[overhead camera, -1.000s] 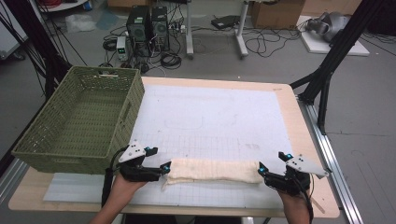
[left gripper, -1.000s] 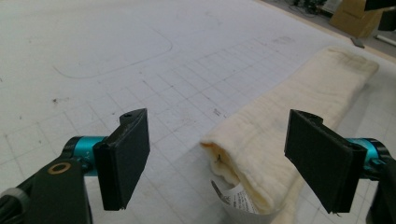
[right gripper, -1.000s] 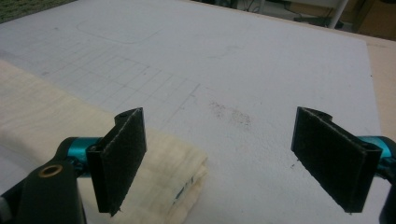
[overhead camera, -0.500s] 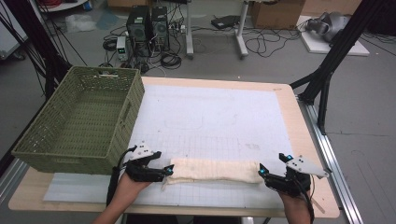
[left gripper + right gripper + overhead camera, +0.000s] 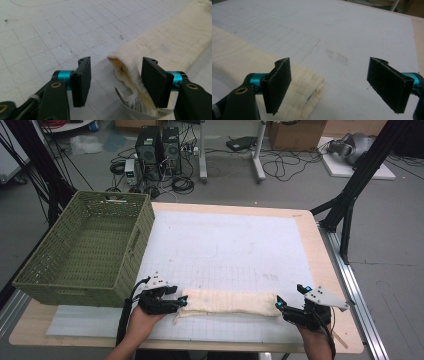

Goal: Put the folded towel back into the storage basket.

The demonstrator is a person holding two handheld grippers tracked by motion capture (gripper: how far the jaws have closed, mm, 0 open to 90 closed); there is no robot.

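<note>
A cream folded towel [image 5: 227, 302] lies as a long strip near the table's front edge. My left gripper [image 5: 183, 303] is at the strip's left end, open; in the left gripper view [image 5: 113, 81] the towel's corner [image 5: 130, 72] and its white label [image 5: 130, 100] sit between the jaws, against the right one. At the strip's right end my right gripper [image 5: 278, 306] stands open. The right gripper view [image 5: 328, 86] shows the towel's end [image 5: 304, 86] just beside the left jaw, with bare mat between the jaws.
A green woven basket [image 5: 87, 247] stands at the table's left, close to my left hand. A white gridded mat [image 5: 230, 245] covers the wooden table [image 5: 327, 270]. Floor clutter, cables and a black stand [image 5: 350, 195] lie beyond the table.
The left gripper has crept a little right toward the towel's end. The right gripper and the towel stay where they were.
</note>
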